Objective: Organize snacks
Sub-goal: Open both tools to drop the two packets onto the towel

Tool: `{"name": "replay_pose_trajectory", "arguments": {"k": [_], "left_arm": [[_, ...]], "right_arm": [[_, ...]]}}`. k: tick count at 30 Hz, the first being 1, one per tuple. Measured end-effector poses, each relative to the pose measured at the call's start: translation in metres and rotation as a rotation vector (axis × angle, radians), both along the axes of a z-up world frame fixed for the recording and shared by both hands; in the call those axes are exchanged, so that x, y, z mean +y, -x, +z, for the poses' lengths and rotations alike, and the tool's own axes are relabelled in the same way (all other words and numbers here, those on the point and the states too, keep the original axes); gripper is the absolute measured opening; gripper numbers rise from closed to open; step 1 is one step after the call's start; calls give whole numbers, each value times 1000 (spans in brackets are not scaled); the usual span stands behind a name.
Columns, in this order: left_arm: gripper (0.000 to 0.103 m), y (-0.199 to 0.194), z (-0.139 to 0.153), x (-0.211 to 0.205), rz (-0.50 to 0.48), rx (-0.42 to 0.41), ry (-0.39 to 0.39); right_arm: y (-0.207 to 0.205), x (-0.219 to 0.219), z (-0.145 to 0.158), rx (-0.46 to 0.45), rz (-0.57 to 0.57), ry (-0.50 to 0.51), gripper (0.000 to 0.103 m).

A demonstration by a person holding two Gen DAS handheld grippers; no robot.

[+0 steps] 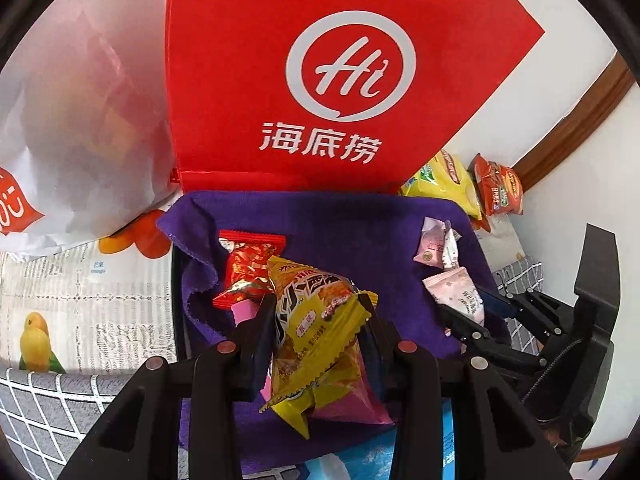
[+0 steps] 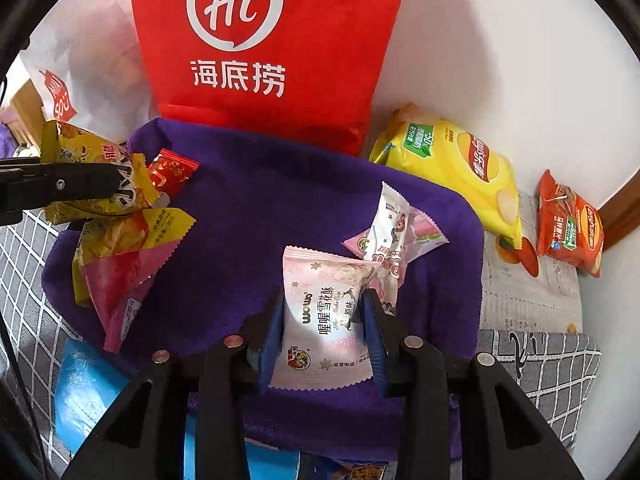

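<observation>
where claws [image 1: 316,312] grip, packets [image 1: 308,320] overlap, half-hidden

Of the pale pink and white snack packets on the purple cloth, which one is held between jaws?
The nearest one, the pink snowflake packet, held by the right gripper. The two other pale packets lie free on the purple cloth behind it.

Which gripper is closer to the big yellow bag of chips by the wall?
Right. The right gripper, holding a pink snack packet, sits on the side of the purple cloth nearest the yellow chip bag; the left gripper is at the cloth's far side.
</observation>
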State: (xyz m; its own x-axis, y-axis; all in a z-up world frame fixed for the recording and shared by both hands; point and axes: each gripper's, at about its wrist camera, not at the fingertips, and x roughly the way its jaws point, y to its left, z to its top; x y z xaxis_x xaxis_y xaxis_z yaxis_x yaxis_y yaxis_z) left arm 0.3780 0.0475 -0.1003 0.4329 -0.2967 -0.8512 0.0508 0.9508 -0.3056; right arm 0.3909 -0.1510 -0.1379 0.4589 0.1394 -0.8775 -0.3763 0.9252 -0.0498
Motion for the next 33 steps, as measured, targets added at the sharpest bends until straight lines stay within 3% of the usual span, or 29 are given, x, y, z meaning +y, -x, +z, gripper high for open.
{"name": "replay_pose_trajectory", "arguments": {"k": [10,18,19,22,29,33], "left_arm": [[36,0,-2,-10,-27,-12,3],[37,3,8,-13,-55,-39,-4],[40,4,10,-14,-66,-44,-5],[64,10,22,-16,-79,-80,-3],[67,19,41,-13,-62,-104,-2],[67,25,51,-12,-54,-114,6]], "right_arm": [[9,-3,22,-63,9,-30,46],[19,-16,55,-146,-27,-126,54],[20,-17,59,-155,-44,-125,54],[24,-17,65,-180,-49,-97,56],[38,-18,84,-256,-92,-72,68],[46,-24,89,-245,-160,-46,69]]}}
